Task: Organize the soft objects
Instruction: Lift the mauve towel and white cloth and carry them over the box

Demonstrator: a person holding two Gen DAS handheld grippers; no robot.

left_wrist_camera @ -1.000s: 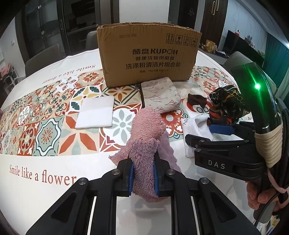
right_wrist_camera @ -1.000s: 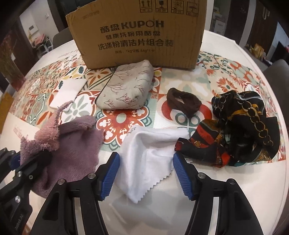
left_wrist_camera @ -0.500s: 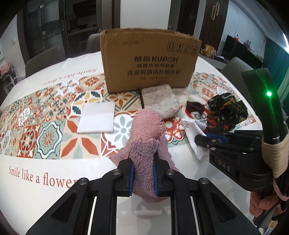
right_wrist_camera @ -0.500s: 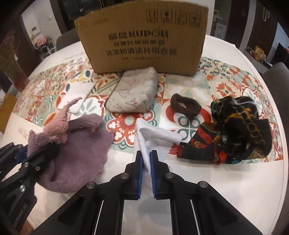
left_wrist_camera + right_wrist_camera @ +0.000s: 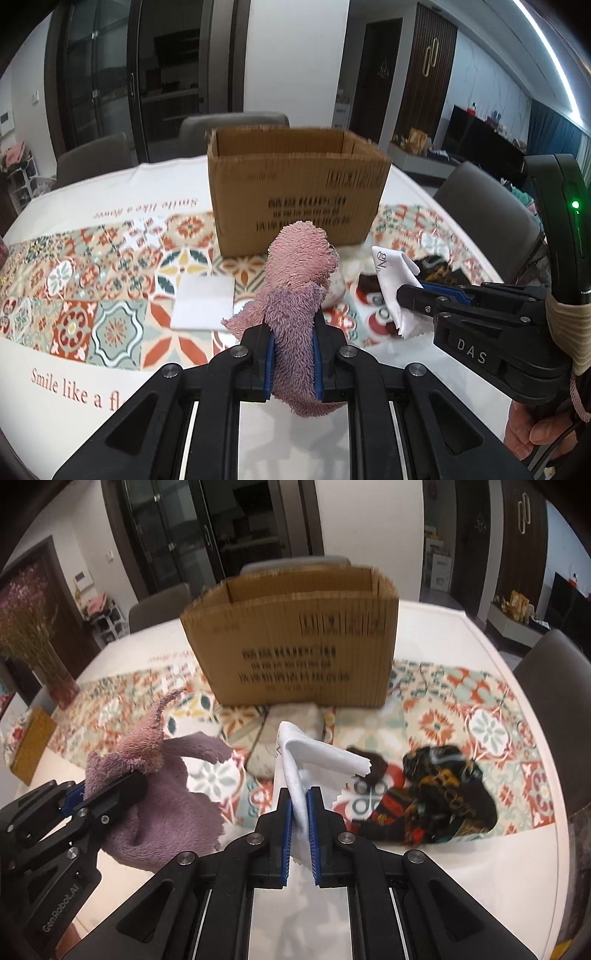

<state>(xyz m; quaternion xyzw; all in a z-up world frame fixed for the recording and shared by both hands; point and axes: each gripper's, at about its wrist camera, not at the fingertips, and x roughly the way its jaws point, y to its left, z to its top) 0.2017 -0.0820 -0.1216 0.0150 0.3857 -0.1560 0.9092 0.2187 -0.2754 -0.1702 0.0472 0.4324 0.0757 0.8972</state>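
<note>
Here, from my left, my left gripper (image 5: 293, 363) pinches the pink towel (image 5: 297, 291), bunched upright above the patterned tablecloth (image 5: 92, 280); beside it my right gripper (image 5: 299, 834) is clamped on the white cloth (image 5: 295, 764), lifted off the table; the cardboard box (image 5: 295, 642) stands open behind both; the dark scarf (image 5: 436, 794) lies at the far right.

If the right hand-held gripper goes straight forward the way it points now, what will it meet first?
Probably the grey patterned pouch lying before the cardboard box. The right hand-held gripper, shut on the white cloth, points down toward it. Depth is unclear; it might reach the tablecloth first.
</note>
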